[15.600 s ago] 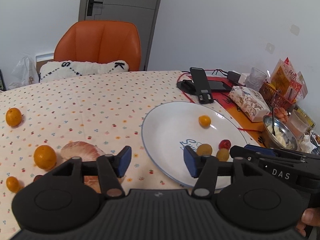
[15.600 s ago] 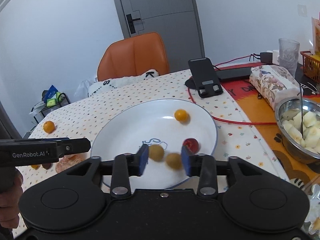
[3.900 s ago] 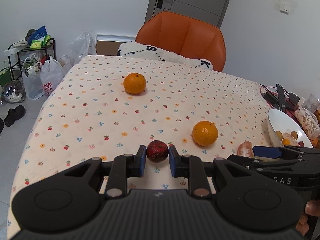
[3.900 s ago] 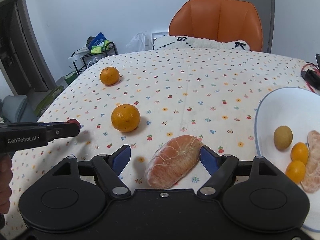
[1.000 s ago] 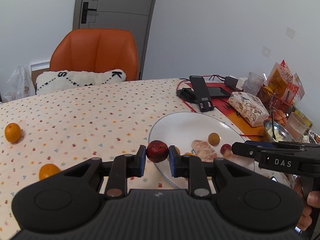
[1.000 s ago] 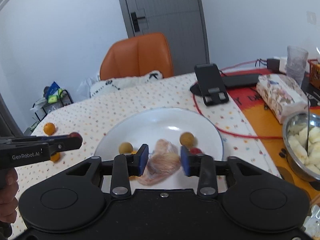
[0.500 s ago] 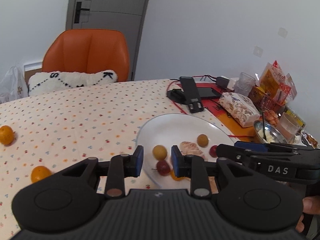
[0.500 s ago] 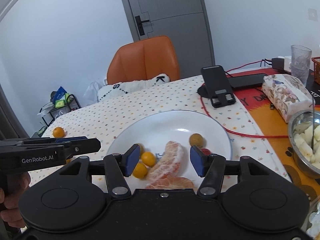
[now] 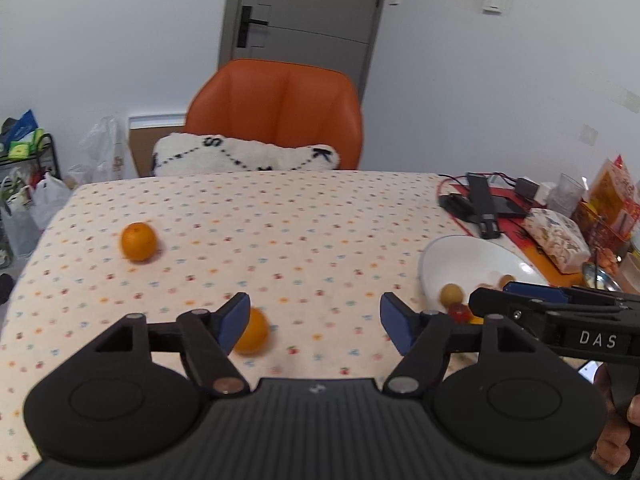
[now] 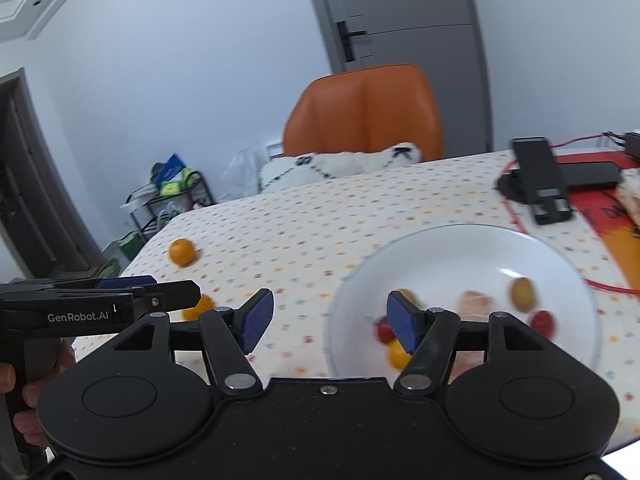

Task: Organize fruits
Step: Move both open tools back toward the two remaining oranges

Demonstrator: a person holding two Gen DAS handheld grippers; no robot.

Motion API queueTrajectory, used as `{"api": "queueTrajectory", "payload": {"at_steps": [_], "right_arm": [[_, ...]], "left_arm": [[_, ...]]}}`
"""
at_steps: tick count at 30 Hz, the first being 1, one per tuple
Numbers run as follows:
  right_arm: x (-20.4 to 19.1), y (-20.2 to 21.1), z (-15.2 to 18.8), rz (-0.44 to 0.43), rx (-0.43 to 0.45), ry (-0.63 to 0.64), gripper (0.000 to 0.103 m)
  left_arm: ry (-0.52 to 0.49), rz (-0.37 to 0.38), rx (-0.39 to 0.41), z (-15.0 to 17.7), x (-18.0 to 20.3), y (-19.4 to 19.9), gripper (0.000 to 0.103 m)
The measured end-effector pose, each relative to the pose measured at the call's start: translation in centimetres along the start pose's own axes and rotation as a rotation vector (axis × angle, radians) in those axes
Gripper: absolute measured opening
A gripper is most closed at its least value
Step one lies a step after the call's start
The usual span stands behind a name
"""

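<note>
Two oranges lie on the dotted tablecloth: one orange [image 9: 138,241] far left, the other orange [image 9: 252,330] just behind my left gripper's left finger. My left gripper [image 9: 314,316] is open and empty above the cloth. The white plate [image 10: 452,256] holds several small fruits: a yellow-brown one [image 10: 522,293], red ones [image 10: 542,322], a peeled citrus piece [image 10: 474,302] and small orange ones [image 10: 396,354]. My right gripper [image 10: 330,316] is open and empty, its right finger over the plate's near-left rim. The plate [image 9: 480,256] also shows in the left wrist view, at the right.
An orange chair [image 9: 276,112] with a white cushion [image 9: 244,156] stands behind the table. A phone stand [image 10: 540,184], cables, a tissue pack [image 9: 558,238] and snack packets sit at the right. A rack with bags [image 9: 24,176] is off the table's left side.
My left gripper has let go of the dark red fruit into the plate, opened wide and swung left toward the oranges. My right gripper opened wider and turned left too.
</note>
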State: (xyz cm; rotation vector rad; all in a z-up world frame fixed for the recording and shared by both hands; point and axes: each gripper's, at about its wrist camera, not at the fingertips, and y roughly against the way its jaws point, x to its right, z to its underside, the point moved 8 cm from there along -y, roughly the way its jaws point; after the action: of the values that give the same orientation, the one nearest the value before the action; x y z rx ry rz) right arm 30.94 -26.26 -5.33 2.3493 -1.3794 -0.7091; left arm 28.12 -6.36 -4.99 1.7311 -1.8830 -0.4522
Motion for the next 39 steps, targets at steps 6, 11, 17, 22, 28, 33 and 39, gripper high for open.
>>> {"api": "queueTrajectory", "payload": {"at_steps": [6, 11, 17, 22, 28, 33, 39], "right_arm": [[-3.1, -1.8, -0.1, -0.046, -0.022, 0.034, 0.065], [-5.3, -2.9, 0.0, -0.075, -0.039, 0.059, 0.066], [-7.7, -4.2, 0.3, -0.102, -0.063, 0.086, 0.066], [-9.4, -5.5, 0.7, -0.121, -0.086, 0.104, 0.066], [-10.7, -6.9, 1.0, -0.134, -0.109, 0.117, 0.066], [-11.3, -8.0, 1.3, -0.14, -0.131, 0.124, 0.066], [-11.9, -9.5, 1.8, -0.151, -0.157, 0.12, 0.065]], "left_arm": [[0.04, -0.044, -0.009, 0.4, -3.6, 0.9, 0.072], [0.071, -0.072, 0.005, 0.5, -6.0, 1.6, 0.08], [0.098, -0.095, 0.008, 0.6, -8.4, 2.2, 0.08], [0.116, -0.111, 0.009, 0.6, -10.3, 2.3, 0.08], [0.133, -0.119, 0.007, 0.5, -12.0, 2.2, 0.08], [0.137, -0.125, 0.0, 0.4, -12.9, 1.7, 0.08], [0.139, -0.135, -0.005, 0.1, -13.9, 0.7, 0.08]]}}
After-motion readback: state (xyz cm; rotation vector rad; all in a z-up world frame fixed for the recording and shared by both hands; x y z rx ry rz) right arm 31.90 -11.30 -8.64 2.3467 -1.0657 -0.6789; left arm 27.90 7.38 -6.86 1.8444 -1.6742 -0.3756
